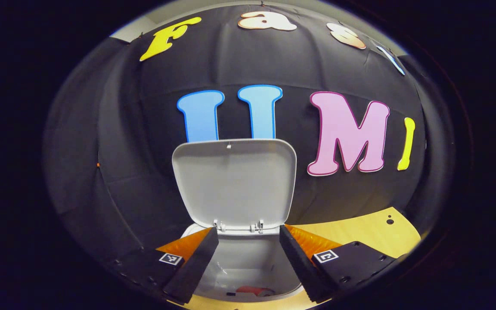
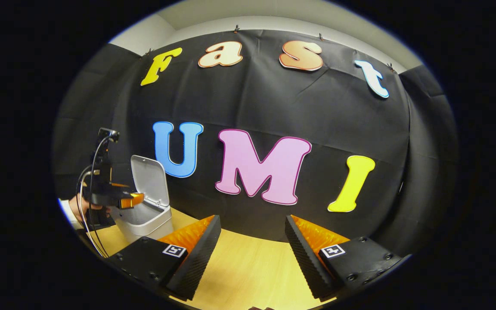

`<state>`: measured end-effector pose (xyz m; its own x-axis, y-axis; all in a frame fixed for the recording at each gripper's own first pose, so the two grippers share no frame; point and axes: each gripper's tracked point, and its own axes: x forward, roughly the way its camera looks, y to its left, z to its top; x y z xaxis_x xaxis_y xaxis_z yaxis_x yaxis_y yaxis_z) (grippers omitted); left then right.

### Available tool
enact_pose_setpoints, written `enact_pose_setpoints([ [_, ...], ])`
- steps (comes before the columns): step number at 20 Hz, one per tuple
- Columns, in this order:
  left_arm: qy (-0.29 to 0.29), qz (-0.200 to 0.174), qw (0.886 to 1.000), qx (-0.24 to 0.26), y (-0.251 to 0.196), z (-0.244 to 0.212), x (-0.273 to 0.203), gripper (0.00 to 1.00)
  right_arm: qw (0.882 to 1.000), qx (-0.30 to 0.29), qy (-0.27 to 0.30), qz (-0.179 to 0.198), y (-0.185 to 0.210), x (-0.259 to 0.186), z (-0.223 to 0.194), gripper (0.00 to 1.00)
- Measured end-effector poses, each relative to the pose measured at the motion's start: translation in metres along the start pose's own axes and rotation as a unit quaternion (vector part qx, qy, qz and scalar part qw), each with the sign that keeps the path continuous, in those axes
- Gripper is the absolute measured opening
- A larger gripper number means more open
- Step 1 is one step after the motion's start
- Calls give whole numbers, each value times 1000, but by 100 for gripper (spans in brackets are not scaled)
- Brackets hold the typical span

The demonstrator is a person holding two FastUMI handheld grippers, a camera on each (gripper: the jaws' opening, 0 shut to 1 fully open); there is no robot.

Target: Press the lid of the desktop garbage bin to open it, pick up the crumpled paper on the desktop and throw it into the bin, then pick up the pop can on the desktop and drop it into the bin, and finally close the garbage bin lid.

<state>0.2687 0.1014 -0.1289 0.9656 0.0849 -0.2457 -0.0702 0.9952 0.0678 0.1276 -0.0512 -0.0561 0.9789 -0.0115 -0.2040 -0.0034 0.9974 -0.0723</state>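
We see the bin (image 1: 248, 258) at bottom centre of the left gripper view, its lid (image 1: 235, 183) upright and something red inside, likely the pop can. The left gripper (image 1: 248, 262) hangs released over the opening, and the right gripper (image 2: 252, 254) is spread, empty. We judge only lid closing remains.

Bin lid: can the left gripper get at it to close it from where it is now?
Probably yes. The lid stands upright just beyond the open left gripper, which hangs over the bin mouth; nothing lies between them.
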Motion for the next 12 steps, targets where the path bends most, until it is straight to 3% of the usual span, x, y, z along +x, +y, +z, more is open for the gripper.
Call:
enact_pose_setpoints([
  [9,-92,7,996,9,29,120,13,93,1000,-9,5,-12,-19,-16,-8,96],
  [12,-104,-11,994,10,29,146,37,92,1000,-8,9,-22,-26,-20,-10,97],
])
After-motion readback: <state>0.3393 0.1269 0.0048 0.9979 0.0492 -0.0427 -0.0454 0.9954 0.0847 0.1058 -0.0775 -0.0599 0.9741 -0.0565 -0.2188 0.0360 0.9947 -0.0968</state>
